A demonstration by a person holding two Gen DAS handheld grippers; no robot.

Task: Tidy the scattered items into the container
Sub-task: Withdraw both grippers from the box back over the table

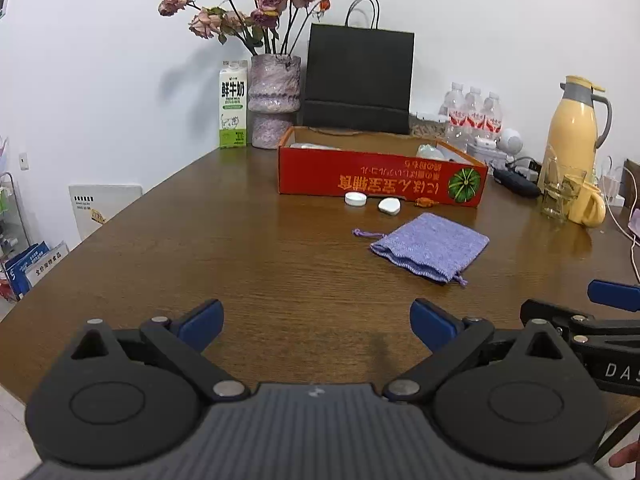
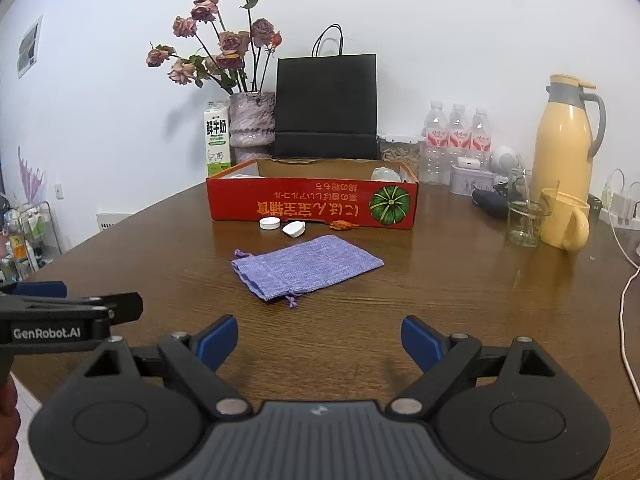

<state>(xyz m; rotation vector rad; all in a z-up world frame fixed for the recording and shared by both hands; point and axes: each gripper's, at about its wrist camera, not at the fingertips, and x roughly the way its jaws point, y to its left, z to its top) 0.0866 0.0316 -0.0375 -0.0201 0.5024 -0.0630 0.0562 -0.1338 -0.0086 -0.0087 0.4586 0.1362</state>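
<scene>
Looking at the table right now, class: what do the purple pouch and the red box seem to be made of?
Purple pouch: looks like coarse woven fabric, matte, with visible weave texture and a cord drawstring. Red box: apparently cardboard, printed red outside with a slight sheen; its plain brown inner walls and rough cut edge suggest it.

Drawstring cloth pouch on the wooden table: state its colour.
Lilac-purple woven drawstring cloth pouch, clearest in the right wrist view.

Along the rear of the table (image 2: 400, 312): milk carton (image 2: 217, 142), vase (image 2: 253, 126), black paper bag (image 2: 326, 106), three water bottles (image 2: 458, 140), yellow jug (image 2: 564, 142); a glass (image 2: 524, 220) apparently touches the yellow mug (image 2: 566, 220).
</scene>
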